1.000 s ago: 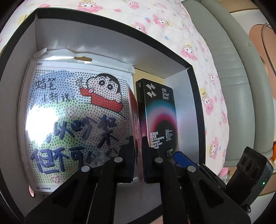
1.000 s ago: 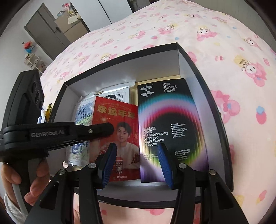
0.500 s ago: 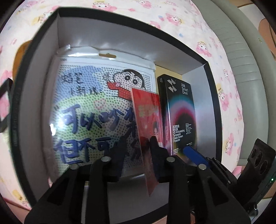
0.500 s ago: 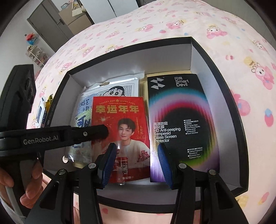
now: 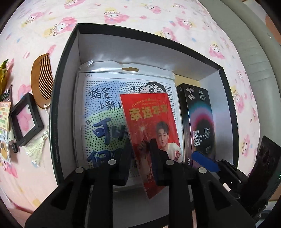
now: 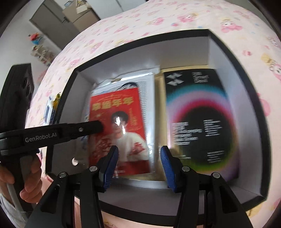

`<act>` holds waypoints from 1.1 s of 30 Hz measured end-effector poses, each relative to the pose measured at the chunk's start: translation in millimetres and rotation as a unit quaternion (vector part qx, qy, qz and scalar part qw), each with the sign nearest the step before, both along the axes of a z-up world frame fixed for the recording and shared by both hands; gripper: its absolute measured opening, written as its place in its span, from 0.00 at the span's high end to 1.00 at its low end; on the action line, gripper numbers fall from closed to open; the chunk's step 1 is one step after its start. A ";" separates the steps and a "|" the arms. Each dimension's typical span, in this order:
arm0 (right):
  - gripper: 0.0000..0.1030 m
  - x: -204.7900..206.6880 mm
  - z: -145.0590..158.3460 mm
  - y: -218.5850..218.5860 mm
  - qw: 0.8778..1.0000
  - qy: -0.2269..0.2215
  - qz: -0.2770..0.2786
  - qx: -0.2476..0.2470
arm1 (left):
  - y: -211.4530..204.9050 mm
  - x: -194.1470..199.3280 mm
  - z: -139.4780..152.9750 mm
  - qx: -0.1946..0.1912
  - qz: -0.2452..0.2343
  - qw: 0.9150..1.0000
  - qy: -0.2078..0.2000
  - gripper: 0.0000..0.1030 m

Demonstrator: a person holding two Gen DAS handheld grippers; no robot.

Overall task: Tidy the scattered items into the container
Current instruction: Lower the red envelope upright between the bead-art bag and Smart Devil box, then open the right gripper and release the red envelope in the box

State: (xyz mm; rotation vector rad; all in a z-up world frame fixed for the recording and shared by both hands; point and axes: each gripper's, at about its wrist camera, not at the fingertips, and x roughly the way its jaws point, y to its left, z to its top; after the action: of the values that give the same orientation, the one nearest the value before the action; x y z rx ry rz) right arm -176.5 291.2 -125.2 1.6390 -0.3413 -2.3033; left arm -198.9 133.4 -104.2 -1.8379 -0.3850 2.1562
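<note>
My left gripper (image 5: 141,150) is shut on the lower edge of a red sleeved photo card (image 5: 151,121). It holds the card tilted over a cartoon-printed packet (image 5: 101,112) inside the black box with white walls (image 5: 65,87). A black screen-protector box (image 5: 198,119) lies along the box's right side. In the right wrist view my right gripper (image 6: 138,161) hangs open above the box's near wall (image 6: 140,196), blue pads apart with nothing between them. The red card (image 6: 116,122) lies beyond them, crossed by one of the left gripper's fingers (image 6: 70,131).
On the pink patterned bedspread (image 5: 140,15) left of the box lie a wooden comb (image 5: 42,79) with a tassel (image 5: 36,149), a small black frame (image 5: 26,121) and snack packets (image 5: 5,112). A grey padded headboard (image 5: 254,61) runs past the box's right side.
The left gripper has turned the red card from edge-on to face-up over the cartoon packet and drawn back, bringing the comb and frame into view. The right gripper has come closer to the box.
</note>
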 end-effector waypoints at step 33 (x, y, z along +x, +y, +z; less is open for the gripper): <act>0.53 -18.1 -16.8 -14.1 0.999 -0.029 0.037 0.023 | 6.6 -1.3 -9.4 0.010 -0.015 1.000 -0.002 0.66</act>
State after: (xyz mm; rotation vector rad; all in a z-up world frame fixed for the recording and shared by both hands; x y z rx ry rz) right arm -194.6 277.0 -141.9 1.7135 -0.2370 -2.2293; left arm -200.2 140.1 -113.6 -1.8259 -0.3745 2.1217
